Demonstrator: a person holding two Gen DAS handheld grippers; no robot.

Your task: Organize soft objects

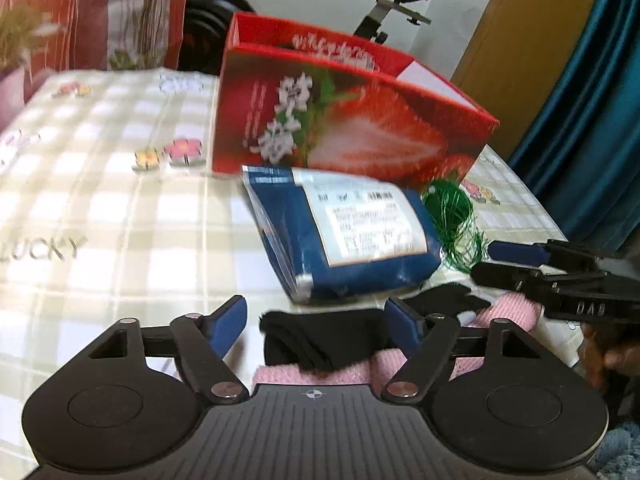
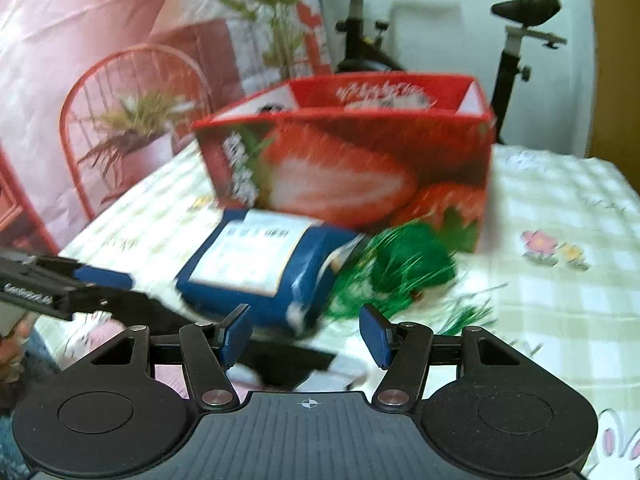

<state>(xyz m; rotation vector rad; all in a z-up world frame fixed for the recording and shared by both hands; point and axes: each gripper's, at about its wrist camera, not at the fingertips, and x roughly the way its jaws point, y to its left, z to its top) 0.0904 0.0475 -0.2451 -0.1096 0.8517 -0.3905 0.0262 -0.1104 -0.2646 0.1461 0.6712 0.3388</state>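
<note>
A red strawberry box [image 1: 344, 120] stands open-topped on the checked tablecloth; it also shows in the right wrist view [image 2: 352, 168]. In front of it lie a blue packet with a white label [image 1: 344, 236] [image 2: 260, 268] and a green tinsel bundle [image 1: 456, 216] [image 2: 404, 268]. Nearer me lie a black cloth [image 1: 320, 340] [image 2: 288, 360] and a pink knitted cloth [image 1: 508, 312]. My left gripper [image 1: 316, 328] is open, jaws on either side of the black cloth. My right gripper [image 2: 304, 336] is open and empty above the black cloth; it also shows in the left wrist view [image 1: 500, 260].
The checked tablecloth [image 1: 100, 208] with flower prints covers the table. A red wire chair [image 2: 132, 120] stands at the far left. An exercise bike [image 2: 516, 40] stands behind the table. A blue curtain [image 1: 592, 120] hangs at the right.
</note>
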